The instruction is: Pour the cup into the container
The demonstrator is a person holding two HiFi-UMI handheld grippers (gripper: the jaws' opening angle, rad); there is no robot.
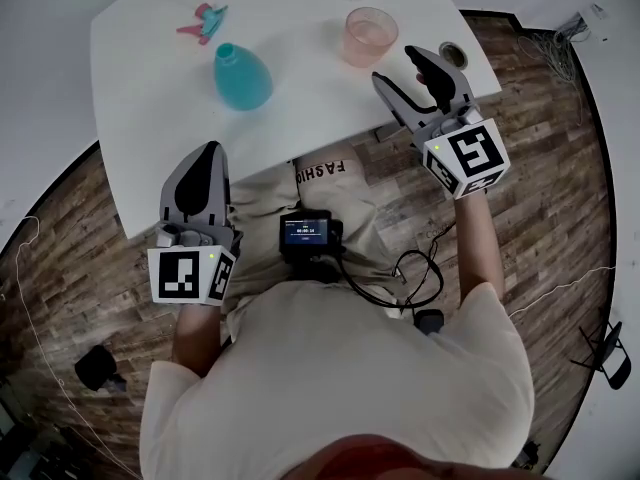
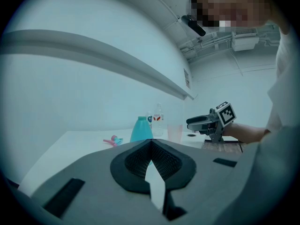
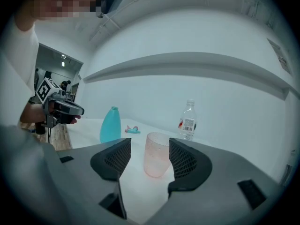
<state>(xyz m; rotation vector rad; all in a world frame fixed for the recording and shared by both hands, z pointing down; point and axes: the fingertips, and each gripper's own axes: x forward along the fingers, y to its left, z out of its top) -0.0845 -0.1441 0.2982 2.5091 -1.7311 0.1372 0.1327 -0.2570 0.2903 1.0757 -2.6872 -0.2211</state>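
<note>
While I look down on it from the head camera, table (image 1: 150,88): white top, and everything the task needs stands toward its far side.
Left gripper (image 1: 207,151): at the near edge of the table, pointing roughly level. Its jaws are pressed together at the tips with nothing between them. It is the nearer hand to the container, though well short of it.
Right gripper (image 1: 400,68): over the table's right edge, jaws spread apart and empty, pointing roughly level at the cup.
Container (image 1: 241,76): teal bottle, upright, neck open at the top. It stands to the left of the cup with clear table between them.
Cup (image 1: 370,36): pink and translucent, upright, so its long axis is vertical. I cannot tell how full it is.
Cup from right jaws: in the right gripper view the cup (image 3: 156,154) sits straight ahead, framed in the gap between the two pads. It is just beyond the tips and touches neither.
My reading: the right hand is plainly the nearer one to the cup. The gap looks wider than the cup, so I judge a straight push forward would bring the pads to either side of its wall, with no sideways correction.
Risk: the cup looks light, and a pad tip could nudge it before I close.
</note>
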